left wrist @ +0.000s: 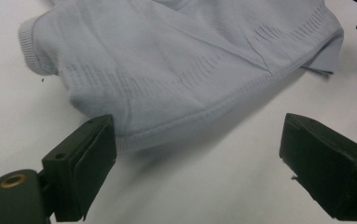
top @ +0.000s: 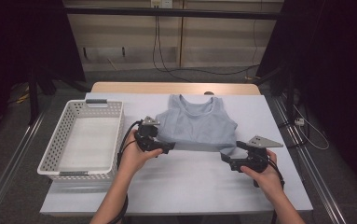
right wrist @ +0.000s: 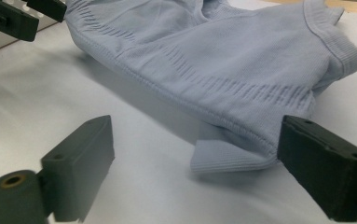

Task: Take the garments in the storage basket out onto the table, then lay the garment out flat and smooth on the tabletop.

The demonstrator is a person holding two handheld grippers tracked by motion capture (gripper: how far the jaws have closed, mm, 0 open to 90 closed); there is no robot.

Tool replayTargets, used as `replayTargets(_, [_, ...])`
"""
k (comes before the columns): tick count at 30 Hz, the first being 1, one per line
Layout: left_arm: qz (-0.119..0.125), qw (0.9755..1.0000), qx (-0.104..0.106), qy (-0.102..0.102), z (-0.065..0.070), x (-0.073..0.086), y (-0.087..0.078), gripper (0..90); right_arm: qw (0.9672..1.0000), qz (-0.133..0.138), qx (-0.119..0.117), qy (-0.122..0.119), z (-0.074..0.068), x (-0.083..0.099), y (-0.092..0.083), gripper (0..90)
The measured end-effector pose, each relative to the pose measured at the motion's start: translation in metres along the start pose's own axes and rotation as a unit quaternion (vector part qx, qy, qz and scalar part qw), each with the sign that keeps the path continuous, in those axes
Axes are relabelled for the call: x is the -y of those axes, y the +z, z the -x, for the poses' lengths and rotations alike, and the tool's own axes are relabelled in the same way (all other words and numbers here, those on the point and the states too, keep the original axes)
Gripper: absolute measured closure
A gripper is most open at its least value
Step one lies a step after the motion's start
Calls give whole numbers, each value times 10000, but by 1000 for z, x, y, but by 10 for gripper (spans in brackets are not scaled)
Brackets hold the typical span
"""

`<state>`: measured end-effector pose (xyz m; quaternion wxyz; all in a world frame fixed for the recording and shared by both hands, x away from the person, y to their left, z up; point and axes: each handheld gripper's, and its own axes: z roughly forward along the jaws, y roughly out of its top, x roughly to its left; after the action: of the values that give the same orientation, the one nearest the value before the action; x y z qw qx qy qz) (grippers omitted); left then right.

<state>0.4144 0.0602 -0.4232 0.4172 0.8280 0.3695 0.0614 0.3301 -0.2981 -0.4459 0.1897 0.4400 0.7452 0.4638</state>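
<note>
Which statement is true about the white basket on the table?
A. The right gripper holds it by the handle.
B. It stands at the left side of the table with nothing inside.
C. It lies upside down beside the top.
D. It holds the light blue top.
B: in the high view the white basket stands upright at the table's left with a bare floor, and the light blue top lies on the table beside it.
</note>
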Motion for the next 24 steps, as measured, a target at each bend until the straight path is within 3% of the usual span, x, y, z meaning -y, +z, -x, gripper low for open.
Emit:
replayTargets(4, [-19,10000,11,19,2,2,0,107,9999,57,-35,91,1,-1,-3,83])
replayTargets(10, [-11,10000,-29,16,3,4,-2,107,10000,-63,-19,-71,-3,-2,-2,164])
replayTargets(17, [-22,10000,-8,38,3,5,1,109,9997,-100,-51,-202,-5,-4,3,426])
replayTargets(21, [-20,10000,-4,38,3,4,2,109,9986,-359,-166,-349,-5,-3,10,560])
replayTargets(24, [-27,10000,15,23,2,5,2,112,9973,-552,-49,-488,-7,-2,16,588])
